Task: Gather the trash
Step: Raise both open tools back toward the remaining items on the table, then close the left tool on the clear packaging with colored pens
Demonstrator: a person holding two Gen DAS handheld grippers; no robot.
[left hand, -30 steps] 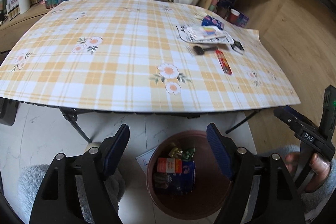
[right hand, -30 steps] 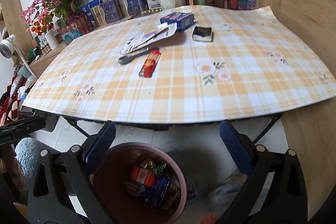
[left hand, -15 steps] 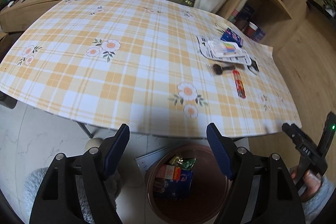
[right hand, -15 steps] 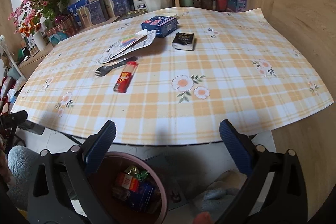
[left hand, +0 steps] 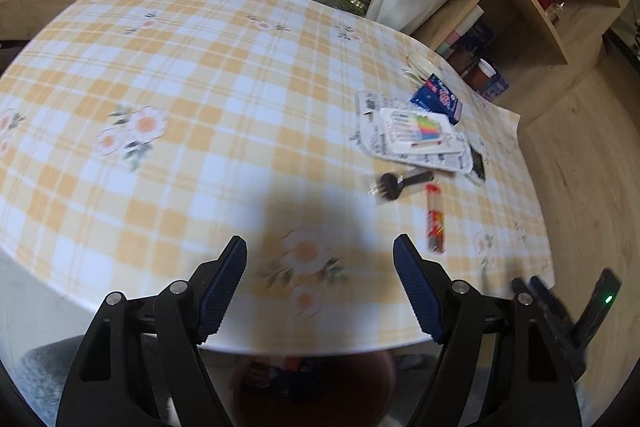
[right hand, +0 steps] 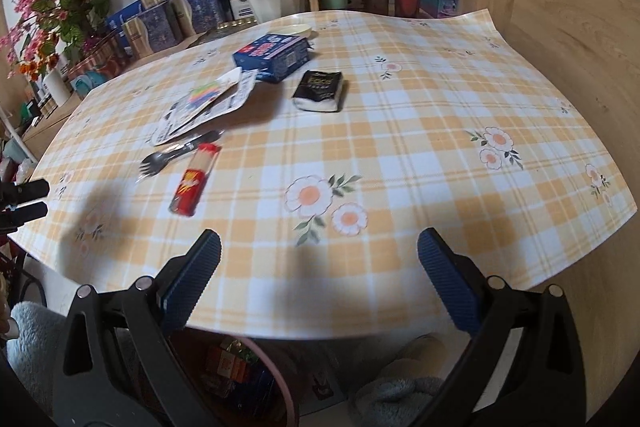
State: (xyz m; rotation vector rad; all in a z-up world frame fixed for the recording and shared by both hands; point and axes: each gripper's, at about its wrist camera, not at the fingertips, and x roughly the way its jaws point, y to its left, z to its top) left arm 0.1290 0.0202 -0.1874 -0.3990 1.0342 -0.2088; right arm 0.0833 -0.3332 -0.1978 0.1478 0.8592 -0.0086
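Both grippers, left [left hand: 320,285] and right [right hand: 319,277], are hovering wide and empty over the table [right hand: 420,147] edge; a red packet [right hand: 194,181], fork [right hand: 176,151] and wrappers [right hand: 204,99] are lying ahead, the bin [right hand: 276,383] sitting below.

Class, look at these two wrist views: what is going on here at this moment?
A person is clearing trash off a table with a gripper in each hand. Both the left gripper and right gripper are open and empty, hovering over the near edge of the checked tablecloth. A red snack tube, black plastic fork, marker package, blue box and black tissue pack are yet to be collected. The bin below already holds wrappers.
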